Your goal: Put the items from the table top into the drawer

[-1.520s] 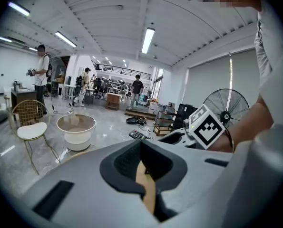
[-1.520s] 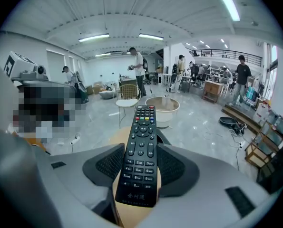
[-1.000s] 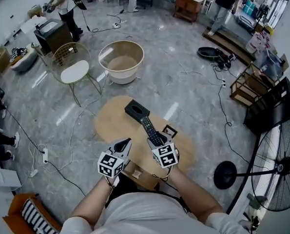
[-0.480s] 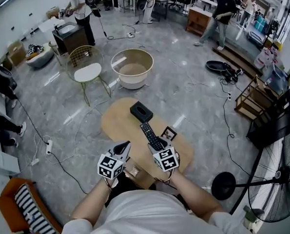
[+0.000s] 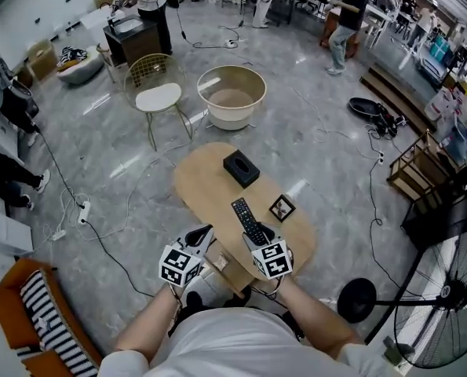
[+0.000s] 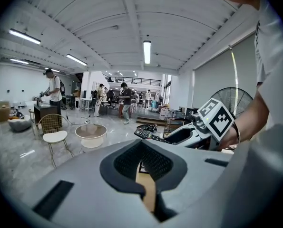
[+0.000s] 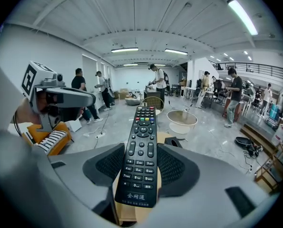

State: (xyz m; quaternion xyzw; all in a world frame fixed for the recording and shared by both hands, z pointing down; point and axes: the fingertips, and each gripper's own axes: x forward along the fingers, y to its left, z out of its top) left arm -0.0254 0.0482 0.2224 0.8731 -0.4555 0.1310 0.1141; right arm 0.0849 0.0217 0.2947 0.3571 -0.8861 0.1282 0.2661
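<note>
Nearest me, my left gripper point(image 5: 202, 234) is pressed together and empty, beside what I take for the open drawer point(image 5: 217, 264). My right gripper point(image 5: 258, 237) pinches the remote point(image 5: 247, 220) by its near end. The long axis points away over the table point(image 5: 206, 187), so the drawer lies behind and below it.

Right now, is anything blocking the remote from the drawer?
Nothing visible. The right tool holds the remote over the table's near end; what looks like the open drawer sits just below it.
</note>
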